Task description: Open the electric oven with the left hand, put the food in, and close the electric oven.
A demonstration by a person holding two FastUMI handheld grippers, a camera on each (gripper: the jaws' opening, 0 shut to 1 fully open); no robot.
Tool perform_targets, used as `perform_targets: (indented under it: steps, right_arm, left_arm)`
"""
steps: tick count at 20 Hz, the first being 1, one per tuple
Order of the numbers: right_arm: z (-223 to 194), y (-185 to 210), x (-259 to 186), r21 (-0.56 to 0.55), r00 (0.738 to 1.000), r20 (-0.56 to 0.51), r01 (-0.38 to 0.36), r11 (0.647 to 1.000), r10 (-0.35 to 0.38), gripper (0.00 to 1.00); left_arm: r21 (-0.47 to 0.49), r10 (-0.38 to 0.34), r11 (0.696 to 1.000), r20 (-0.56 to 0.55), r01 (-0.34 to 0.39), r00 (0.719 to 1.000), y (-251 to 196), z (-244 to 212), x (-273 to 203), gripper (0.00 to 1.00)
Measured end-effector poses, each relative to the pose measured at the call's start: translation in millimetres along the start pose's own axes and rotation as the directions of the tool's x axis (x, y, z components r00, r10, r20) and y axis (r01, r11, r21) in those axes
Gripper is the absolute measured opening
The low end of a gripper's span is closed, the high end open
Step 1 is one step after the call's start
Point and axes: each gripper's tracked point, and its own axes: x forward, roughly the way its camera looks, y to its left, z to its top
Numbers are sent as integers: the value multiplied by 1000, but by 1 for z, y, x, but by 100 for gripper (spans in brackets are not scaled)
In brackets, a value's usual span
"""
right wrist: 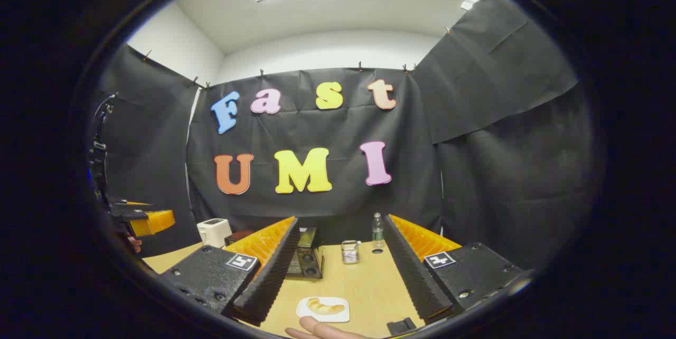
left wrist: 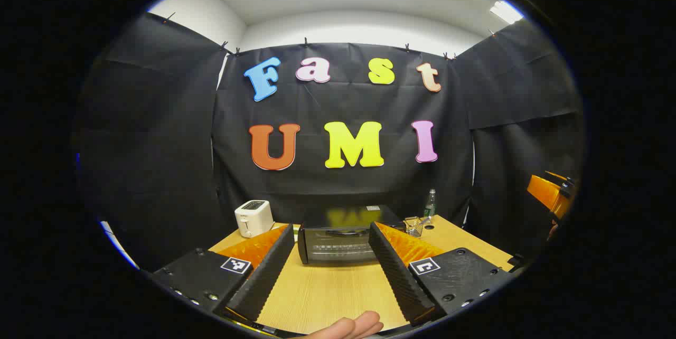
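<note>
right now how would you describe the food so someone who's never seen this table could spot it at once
Start at the wooden table in front of the black cloth wall, and look to its near edge, well in front of the black electric oven. There a small white plate holds a golden, crescent-shaped pastry. Its neighbours, a white toaster, a glass jar and a bottle, stand upright; the plate lies flat.

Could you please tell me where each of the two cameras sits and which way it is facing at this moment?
Left gripper view: rides on the left tool, above the table, facing the closed oven; own open fingers, a fingertip.
Right gripper view: rides on the right tool, facing the croissant on its plate; open fingers.
Shared: oven, toaster, bottle, table.
</note>
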Motion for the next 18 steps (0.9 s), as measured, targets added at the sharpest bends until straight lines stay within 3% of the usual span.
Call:
perform_targets:
  steps: [10, 13, 18]
  right_arm:
    - [2, -33, -4, 32, 996, 7, 84, 996, -84, 96]
    - [-4, -26, -4, 50, 999, -2, 47, 998, -47, 96]
    - [-13, -32, 3, 56, 1000, -15, 21, 998, -20, 96]
  left_arm:
    - [-4, -4, 1000, 0, 4, 1000, 1, -3, 15, 93]
    - [-19, -6, 1000, -6, 6, 1000, 3, -4, 23, 93]
    - [-29, -68, 997, -30, 67, 997, -14, -10, 64, 93]
